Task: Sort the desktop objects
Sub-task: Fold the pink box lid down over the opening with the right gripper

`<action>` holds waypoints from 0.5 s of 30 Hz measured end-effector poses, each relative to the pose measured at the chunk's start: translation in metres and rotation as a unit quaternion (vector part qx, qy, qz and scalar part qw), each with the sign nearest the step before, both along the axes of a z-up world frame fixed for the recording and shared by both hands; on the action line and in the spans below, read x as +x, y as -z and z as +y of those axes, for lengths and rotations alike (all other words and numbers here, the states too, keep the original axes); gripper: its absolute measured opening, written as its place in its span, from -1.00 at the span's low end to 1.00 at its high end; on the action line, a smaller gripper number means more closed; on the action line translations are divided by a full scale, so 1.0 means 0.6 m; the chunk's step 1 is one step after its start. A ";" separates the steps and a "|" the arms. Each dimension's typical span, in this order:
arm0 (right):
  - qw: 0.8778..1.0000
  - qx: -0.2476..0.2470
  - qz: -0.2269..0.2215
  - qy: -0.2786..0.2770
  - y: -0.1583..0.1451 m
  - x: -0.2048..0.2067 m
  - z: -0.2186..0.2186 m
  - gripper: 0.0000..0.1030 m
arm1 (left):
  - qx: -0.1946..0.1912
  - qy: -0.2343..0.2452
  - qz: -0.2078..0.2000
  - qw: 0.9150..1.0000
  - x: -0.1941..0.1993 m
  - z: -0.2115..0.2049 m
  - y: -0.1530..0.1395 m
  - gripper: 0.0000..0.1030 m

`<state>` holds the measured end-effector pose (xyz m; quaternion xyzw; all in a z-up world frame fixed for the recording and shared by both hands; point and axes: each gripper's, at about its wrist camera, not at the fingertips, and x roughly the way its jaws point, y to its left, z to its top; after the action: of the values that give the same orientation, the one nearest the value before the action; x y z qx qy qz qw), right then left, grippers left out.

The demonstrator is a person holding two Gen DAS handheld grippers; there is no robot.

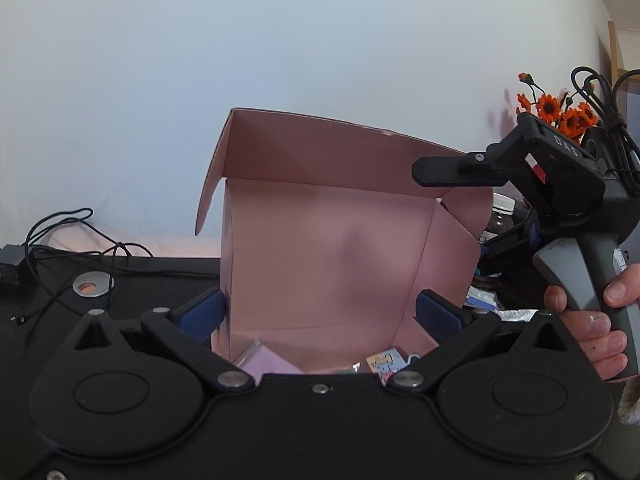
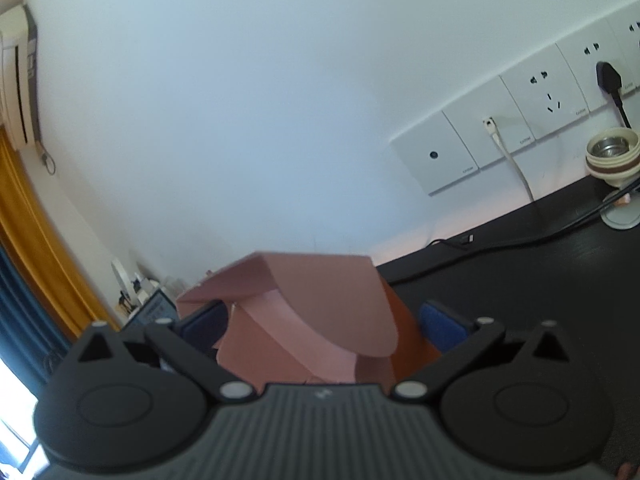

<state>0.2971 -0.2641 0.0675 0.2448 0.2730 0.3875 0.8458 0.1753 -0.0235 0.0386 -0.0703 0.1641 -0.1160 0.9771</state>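
Pink cardboard box (image 1: 320, 248) with its flaps raised stands on the black desk (image 1: 152, 280), filling the middle of the left wrist view. The left gripper (image 1: 320, 314) sits low over the box's near edge, its jaws spread wide, one blue pad (image 1: 202, 314) outside the box's left wall and the other just beside the right wall; nothing is clamped between them. The gripper's black body hides most of the box floor: only a corner of a pale lilac flat packet (image 1: 268, 362) and part of a small colourful printed card (image 1: 386, 362) show, and what else lies inside cannot be made out.

Seen from the left wrist, the right gripper (image 1: 440, 170) hangs above the box's right flap, held by a hand (image 1: 596, 320) that is cut off at the frame edge. In its own view its jaws stand apart around a rounded pink flap (image 2: 332, 304), perhaps brushing it, though blur makes contact uncertain. Orange artificial flowers (image 1: 560, 112) and a dark jar (image 1: 502, 216) are partly hidden behind it.
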 end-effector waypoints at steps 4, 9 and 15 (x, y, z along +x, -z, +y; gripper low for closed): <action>1.000 -0.012 -0.004 -0.005 0.000 -0.018 0.002 0.99 | 0.017 0.015 -0.002 1.000 -0.022 -0.007 0.002 1.00; 1.000 -0.022 0.000 0.000 0.008 -0.031 -0.001 0.99 | 0.048 0.025 -0.017 0.998 -0.047 -0.017 0.002 1.00; 1.000 -0.012 0.010 0.007 0.012 -0.054 -0.017 0.99 | 0.047 0.028 -0.017 0.998 -0.058 -0.019 0.004 1.00</action>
<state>0.2646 -0.2744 0.0604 0.2408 0.2840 0.3758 0.8486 0.1403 -0.0350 0.0365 -0.0180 0.1546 -0.1366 0.9783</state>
